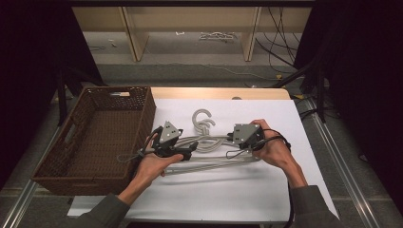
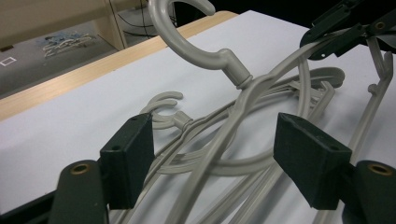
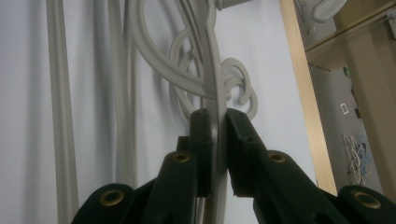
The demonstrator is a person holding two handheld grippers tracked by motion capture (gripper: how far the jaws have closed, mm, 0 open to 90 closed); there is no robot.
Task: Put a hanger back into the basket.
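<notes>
Several pale grey plastic hangers point(image 1: 209, 145) lie in a tangled pile on the white table top point(image 1: 228, 190). My right gripper point(image 1: 231, 138) is shut on the arm of the top hanger point(image 3: 212, 79), which is pinched between its pads. That hanger's hook point(image 2: 187, 42) stands lifted above the others. My left gripper point(image 1: 189, 153) is open, and the same hanger's other arm point(image 2: 219, 144) runs between its jaws with a gap on both sides. In the left gripper view the right gripper point(image 2: 345, 32) shows at the top right.
A brown wicker basket point(image 1: 147, 114) stands at the table's left edge, close to my left hand. A wooden strip point(image 1: 218, 92) borders the table's far edge. Beyond it are shelf legs and cables on the floor.
</notes>
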